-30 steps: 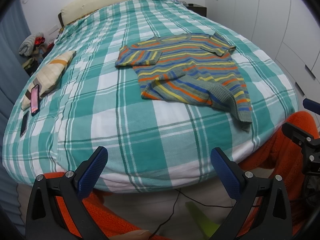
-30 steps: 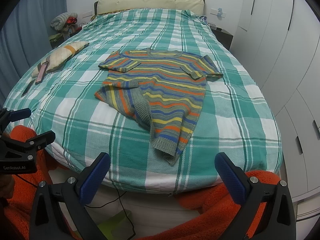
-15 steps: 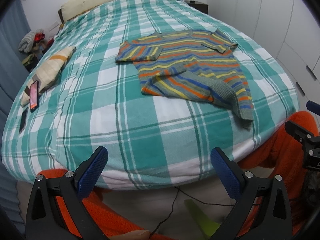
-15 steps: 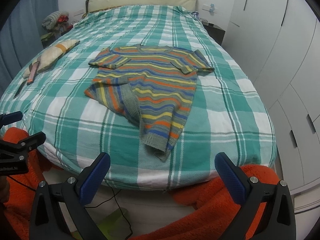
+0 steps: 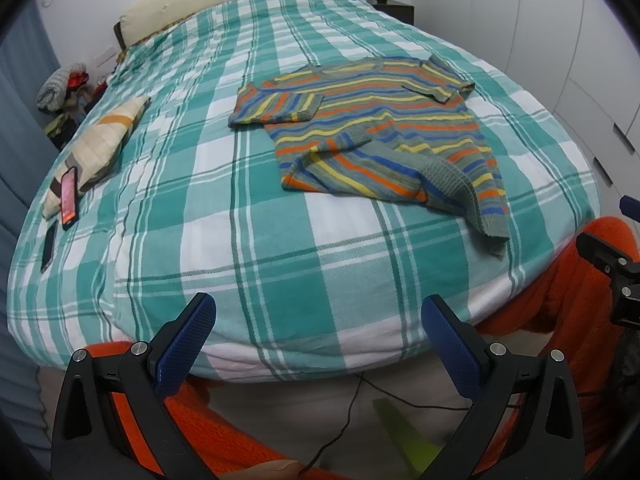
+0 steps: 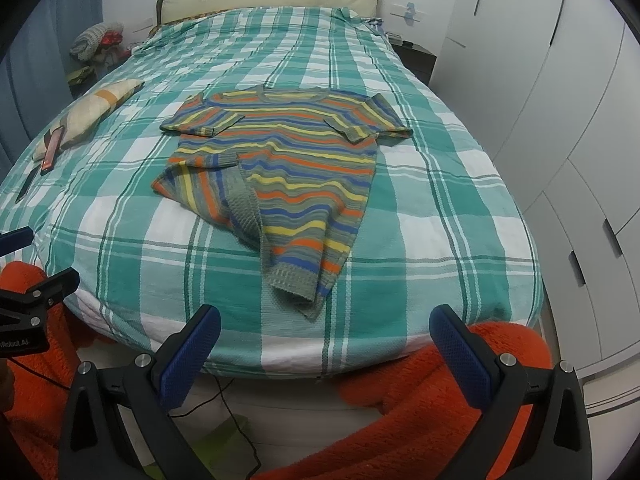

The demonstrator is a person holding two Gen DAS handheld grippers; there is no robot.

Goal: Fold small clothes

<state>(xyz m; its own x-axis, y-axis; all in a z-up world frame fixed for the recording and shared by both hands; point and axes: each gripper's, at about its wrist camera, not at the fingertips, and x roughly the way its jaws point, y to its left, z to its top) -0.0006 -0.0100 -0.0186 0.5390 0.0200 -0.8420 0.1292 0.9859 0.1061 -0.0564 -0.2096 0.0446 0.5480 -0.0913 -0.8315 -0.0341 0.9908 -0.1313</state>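
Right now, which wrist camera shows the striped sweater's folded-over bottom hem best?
The right wrist view: the striped sweater lies nearly centred and head-on, with its folded-over bottom hem plainly visible. The left wrist view shows the sweater off to the right, slanted, the hem near the bed's edge.

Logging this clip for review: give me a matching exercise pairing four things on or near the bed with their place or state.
Things:
1. striped sweater
2. phone
3. left tongs
4. orange blanket

Places or states:
A. leaning on the small pillow near the bed's left edge
B. open, holding nothing
C. bunched below the foot of the bed
D. spread on the checked bedspread, lower left corner turned over

Pairs: 1-D, 2-A, 3-B, 4-C
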